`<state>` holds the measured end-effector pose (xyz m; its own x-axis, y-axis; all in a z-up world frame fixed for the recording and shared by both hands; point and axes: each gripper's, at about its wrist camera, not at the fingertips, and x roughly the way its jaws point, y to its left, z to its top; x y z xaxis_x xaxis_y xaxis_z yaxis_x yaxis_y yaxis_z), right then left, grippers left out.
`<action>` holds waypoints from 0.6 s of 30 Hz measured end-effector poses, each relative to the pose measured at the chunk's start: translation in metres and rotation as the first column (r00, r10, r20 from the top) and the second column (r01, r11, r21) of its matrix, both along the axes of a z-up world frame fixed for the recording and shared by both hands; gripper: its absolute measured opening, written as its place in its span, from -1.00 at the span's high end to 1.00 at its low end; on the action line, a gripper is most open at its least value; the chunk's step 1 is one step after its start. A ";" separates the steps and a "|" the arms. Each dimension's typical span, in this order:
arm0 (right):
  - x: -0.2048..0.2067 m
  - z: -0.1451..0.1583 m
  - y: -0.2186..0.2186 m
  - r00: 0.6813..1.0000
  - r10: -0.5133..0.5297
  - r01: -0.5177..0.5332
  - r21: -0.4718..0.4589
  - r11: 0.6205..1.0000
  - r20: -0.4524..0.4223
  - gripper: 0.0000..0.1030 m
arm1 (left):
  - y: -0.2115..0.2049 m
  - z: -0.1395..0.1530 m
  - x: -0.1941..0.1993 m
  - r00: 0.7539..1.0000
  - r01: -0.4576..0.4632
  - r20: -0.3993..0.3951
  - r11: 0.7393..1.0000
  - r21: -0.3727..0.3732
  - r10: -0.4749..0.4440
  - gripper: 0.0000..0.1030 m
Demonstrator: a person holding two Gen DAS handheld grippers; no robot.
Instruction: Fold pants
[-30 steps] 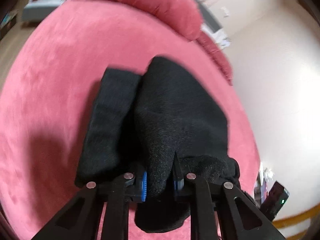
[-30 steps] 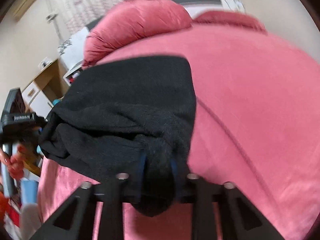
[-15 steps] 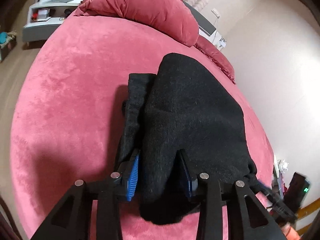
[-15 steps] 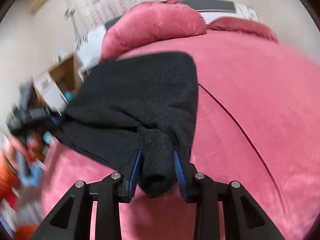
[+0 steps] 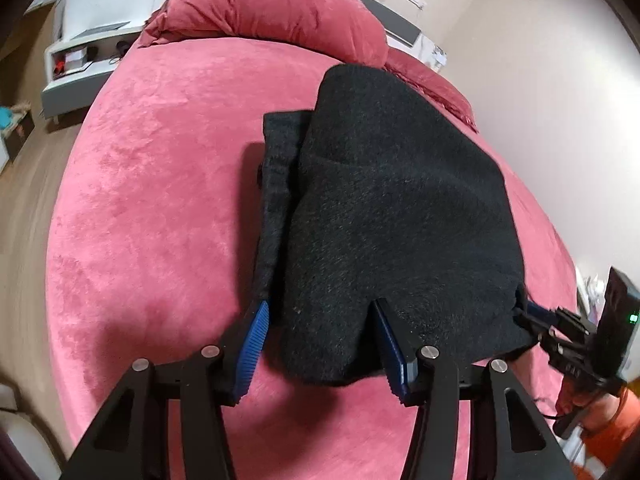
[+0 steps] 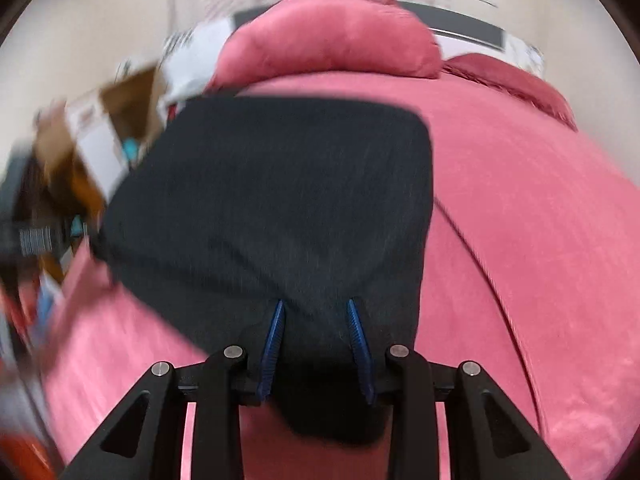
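Observation:
Black fleece pants (image 5: pixel 392 216) lie folded on a pink bed (image 5: pixel 160 200), the top layer laid over a lower layer that shows at the left. My left gripper (image 5: pixel 322 312) is open, its blue pads (image 5: pixel 252 344) either side of the near left corner of the fabric. My right gripper (image 6: pixel 316 312) is open too, its pads (image 6: pixel 274 336) wide around the near right corner of the pants (image 6: pixel 280 200). The right gripper also shows at the right edge of the left wrist view (image 5: pixel 560 328).
A pink bolster pillow (image 5: pixel 280 8) lies at the head of the bed. A white headboard shelf (image 5: pixel 92 36) stands at the far left. Wooden floor (image 5: pixel 24 184) runs beside the bed. Boxes and furniture (image 6: pixel 100 132) blur at the left of the right wrist view.
Both grippers have opened and let go of the pants' near edge. The top layer has dropped flat onto the lower layer. Both grippers have pulled back a little.

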<state>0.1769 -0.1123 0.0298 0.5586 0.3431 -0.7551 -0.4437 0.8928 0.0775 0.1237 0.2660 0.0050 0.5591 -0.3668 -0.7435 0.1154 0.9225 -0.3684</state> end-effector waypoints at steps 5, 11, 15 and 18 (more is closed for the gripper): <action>-0.011 0.003 -0.043 0.996 -0.039 0.054 0.194 0.980 -0.079 0.36 | 0.014 0.018 -0.003 0.999 -0.024 0.022 0.995 -0.097 0.026 -0.05; 0.022 0.027 -0.091 0.978 -0.189 0.209 0.418 0.884 -0.088 -0.06 | 0.032 0.045 0.022 0.988 -0.117 0.088 0.990 -0.075 0.124 -0.68; 0.069 0.018 -0.082 0.967 -0.165 0.231 0.398 0.888 -0.193 -0.12 | 0.020 0.030 0.057 0.997 -0.068 -0.029 0.997 -0.021 0.067 -0.76; 0.092 -0.004 -0.078 0.950 -0.143 0.250 0.403 0.881 -0.276 -0.12 | 0.013 0.012 0.074 0.994 -0.028 -0.109 1.000 -0.014 0.026 -0.88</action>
<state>0.2691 -0.1903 0.0253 0.4765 0.5631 -0.6751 -0.1840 0.8148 0.5498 0.1974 0.2788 0.0168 0.4850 -0.3648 -0.7948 0.0493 0.9188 -0.3917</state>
